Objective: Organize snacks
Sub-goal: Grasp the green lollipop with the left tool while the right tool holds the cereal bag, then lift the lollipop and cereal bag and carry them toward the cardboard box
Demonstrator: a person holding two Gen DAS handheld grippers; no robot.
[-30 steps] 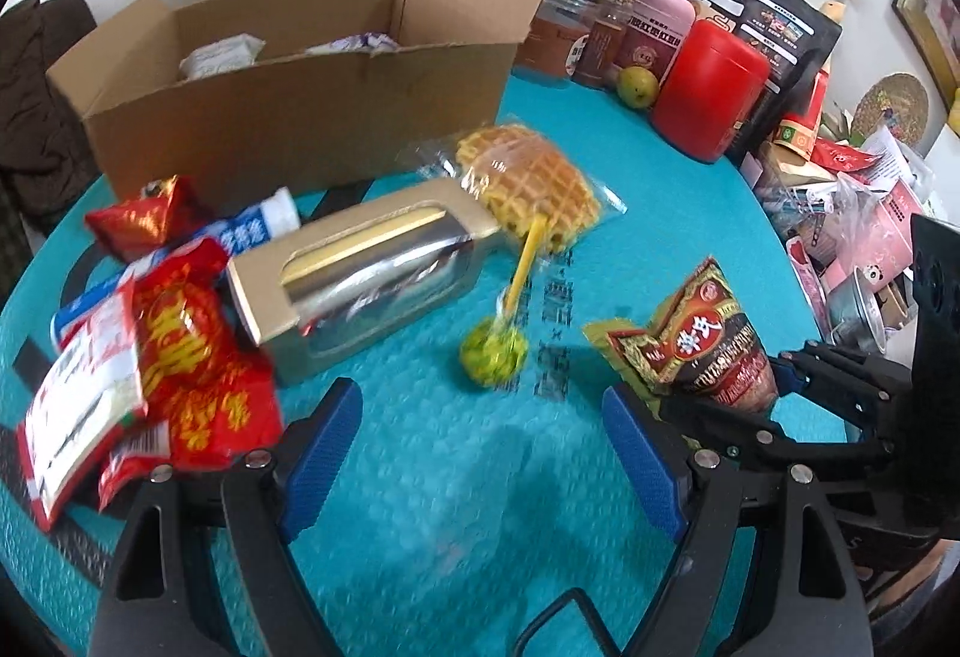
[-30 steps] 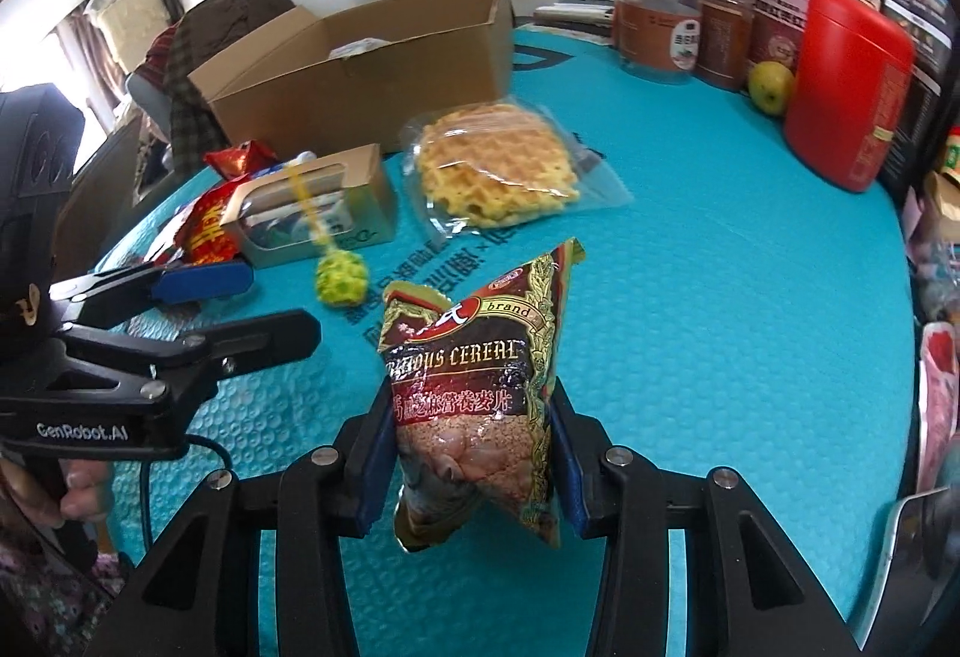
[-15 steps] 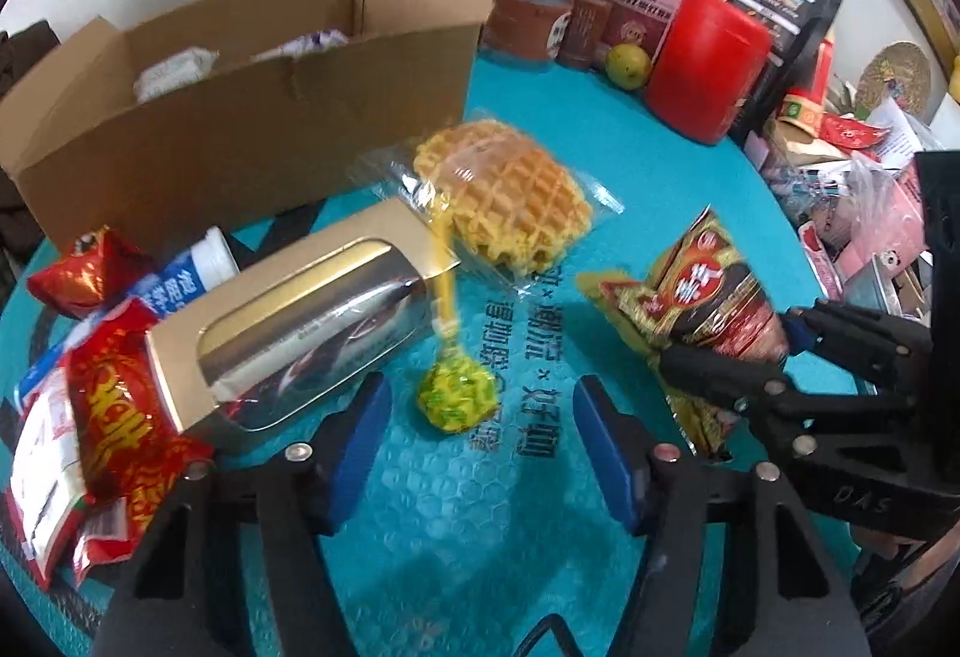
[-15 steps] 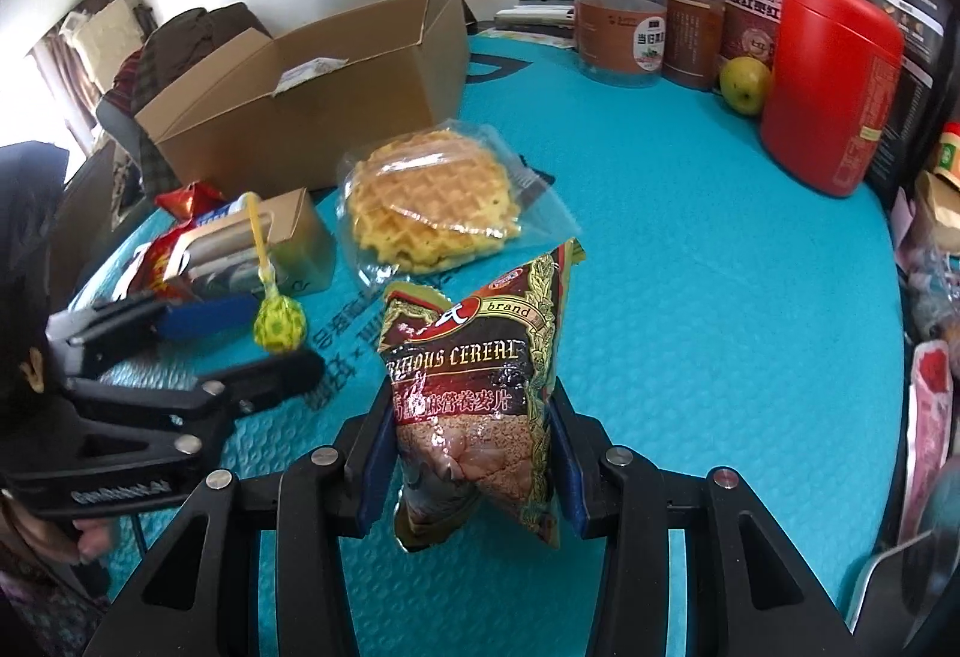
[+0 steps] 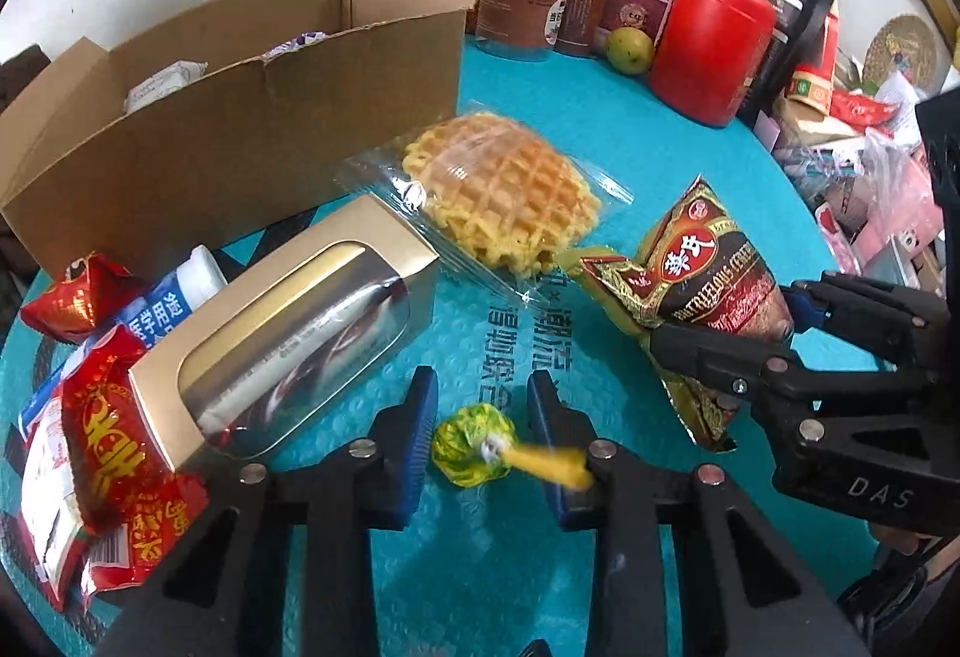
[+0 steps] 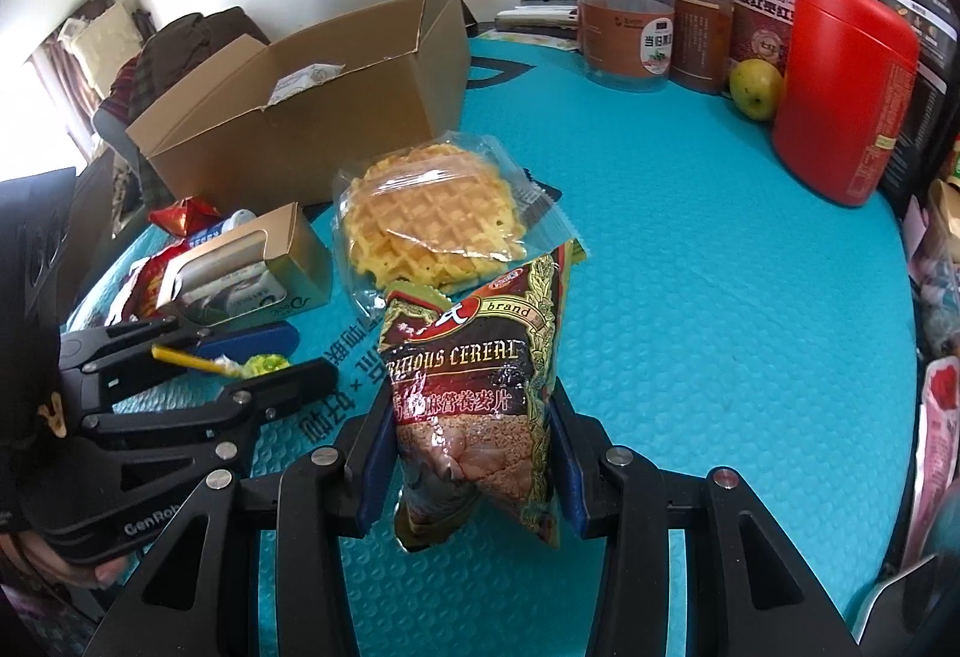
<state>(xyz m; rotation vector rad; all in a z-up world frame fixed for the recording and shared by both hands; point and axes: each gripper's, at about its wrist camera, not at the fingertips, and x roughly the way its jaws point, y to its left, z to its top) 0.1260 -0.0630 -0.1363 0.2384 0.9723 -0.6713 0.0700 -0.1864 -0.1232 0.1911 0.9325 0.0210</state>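
Note:
A green-wrapped lollipop (image 5: 472,444) with a yellow stick lies on the teal mat between the blue pads of my left gripper (image 5: 480,420); the jaws are narrowed around it, and contact is unclear. It also shows in the right wrist view (image 6: 262,364). My right gripper (image 6: 474,462) is shut on a red-and-gold cereal packet (image 6: 474,393), held above the mat; the packet shows in the left wrist view (image 5: 690,285). An open cardboard box (image 5: 240,117) stands at the back left with a few packets inside.
A bagged waffle (image 5: 498,189) lies mid-table. A gold window box (image 5: 288,321) and red snack packets (image 5: 102,453) lie at left. Jars (image 6: 624,27), a red canister (image 6: 840,87) and a green fruit (image 6: 755,87) stand at the back right. Clutter lines the right edge.
My left gripper has moved forward over the lollipop and narrowed its jaws around it; the stick now points right. My right gripper still holds the cereal packet and has shifted closer to the waffle.

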